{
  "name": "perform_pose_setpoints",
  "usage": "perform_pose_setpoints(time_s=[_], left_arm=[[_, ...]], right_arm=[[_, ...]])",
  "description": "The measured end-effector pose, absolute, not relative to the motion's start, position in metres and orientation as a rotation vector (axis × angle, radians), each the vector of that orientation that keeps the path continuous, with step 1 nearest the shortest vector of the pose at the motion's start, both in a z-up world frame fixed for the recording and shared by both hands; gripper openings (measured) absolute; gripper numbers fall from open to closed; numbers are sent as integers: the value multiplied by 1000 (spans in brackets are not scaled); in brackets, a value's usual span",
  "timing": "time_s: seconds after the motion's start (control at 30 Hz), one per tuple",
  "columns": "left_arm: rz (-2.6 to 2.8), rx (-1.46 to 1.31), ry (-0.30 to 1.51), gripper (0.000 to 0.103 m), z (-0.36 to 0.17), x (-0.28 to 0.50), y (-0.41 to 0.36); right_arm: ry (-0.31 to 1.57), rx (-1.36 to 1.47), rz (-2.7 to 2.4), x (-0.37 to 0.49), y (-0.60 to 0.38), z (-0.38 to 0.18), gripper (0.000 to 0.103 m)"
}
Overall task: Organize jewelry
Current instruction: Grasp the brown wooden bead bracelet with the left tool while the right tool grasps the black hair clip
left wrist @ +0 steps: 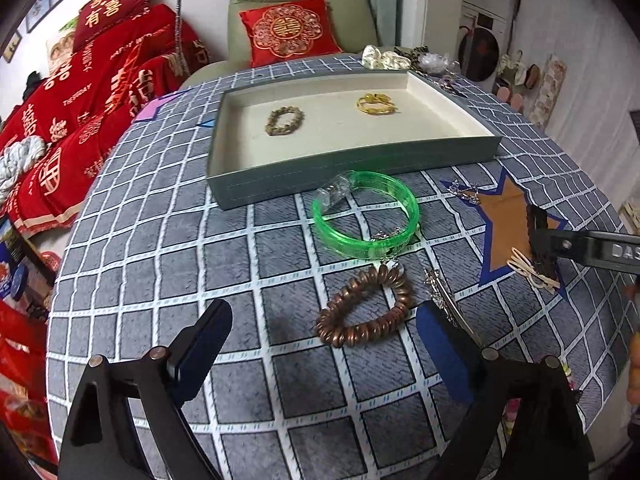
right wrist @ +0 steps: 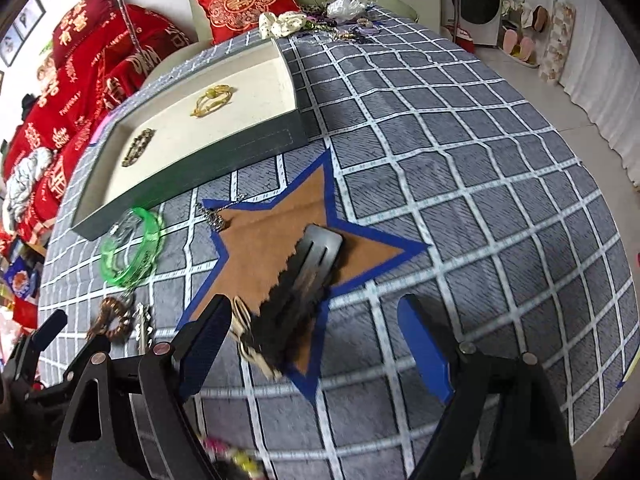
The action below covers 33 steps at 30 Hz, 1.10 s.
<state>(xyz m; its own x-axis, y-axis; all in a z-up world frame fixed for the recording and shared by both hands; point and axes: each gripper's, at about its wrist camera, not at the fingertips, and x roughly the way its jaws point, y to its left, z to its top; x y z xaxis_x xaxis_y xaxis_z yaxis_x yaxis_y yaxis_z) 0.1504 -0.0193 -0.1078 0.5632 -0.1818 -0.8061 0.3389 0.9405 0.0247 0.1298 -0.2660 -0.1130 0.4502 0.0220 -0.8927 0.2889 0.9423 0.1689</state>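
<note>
A grey tray with a cream lining holds a dark beaded bracelet and a gold bangle; it also shows in the right wrist view. A green bangle and a copper coil bracelet lie on the checked cloth in front of the tray. My left gripper is open, just short of the copper bracelet. My right gripper is open above a black hair clip and pale rings on a brown star patch.
A silver pin lies right of the copper bracelet. A silver chain lies at the star's tip. A heap of loose jewelry and a white scrunchie sit at the table's far edge. Red cushions and a green armchair stand behind.
</note>
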Motion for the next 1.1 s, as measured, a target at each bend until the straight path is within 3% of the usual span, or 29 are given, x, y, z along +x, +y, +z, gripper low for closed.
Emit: perform_pose_setpoints(time_s=[0.13,0.2,0.3,0.33,0.43,0.5,0.6,0.67,0.73,1.1], left_arm=[[-340,198,933,99,-111,154,-25],[-352,212,944,87,-114,156,-29],[-367,223,971,82,-120,157,-34],[-375,218,969,77,-120,156,-34],[-400,202,971,63,-119,155,-35],[-405,207,968,58,-118,153,-36],[-401,203,964,41,-117,151,-36],[-396,191,968,39,-116,151,-34],[-392,168,972,29,-116,151,-30],[-378,80,934,29,-94,142,-14]], right_arm=[[1103,232,-206,143,-253,-117,87],[1116,164,-221,147,-245,-120,87],[1107,110,-212,146,-237,-121,82],[1106,107,-207,146,-237,-120,77],[1095,78,-201,143,-235,-115,42],[1100,86,-186,143,-237,-115,42],[1094,82,-166,141,-238,-115,37],[1090,108,-146,139,-241,-114,37],[1085,130,-130,135,-244,-113,37],[997,297,-13,113,-266,-93,37]])
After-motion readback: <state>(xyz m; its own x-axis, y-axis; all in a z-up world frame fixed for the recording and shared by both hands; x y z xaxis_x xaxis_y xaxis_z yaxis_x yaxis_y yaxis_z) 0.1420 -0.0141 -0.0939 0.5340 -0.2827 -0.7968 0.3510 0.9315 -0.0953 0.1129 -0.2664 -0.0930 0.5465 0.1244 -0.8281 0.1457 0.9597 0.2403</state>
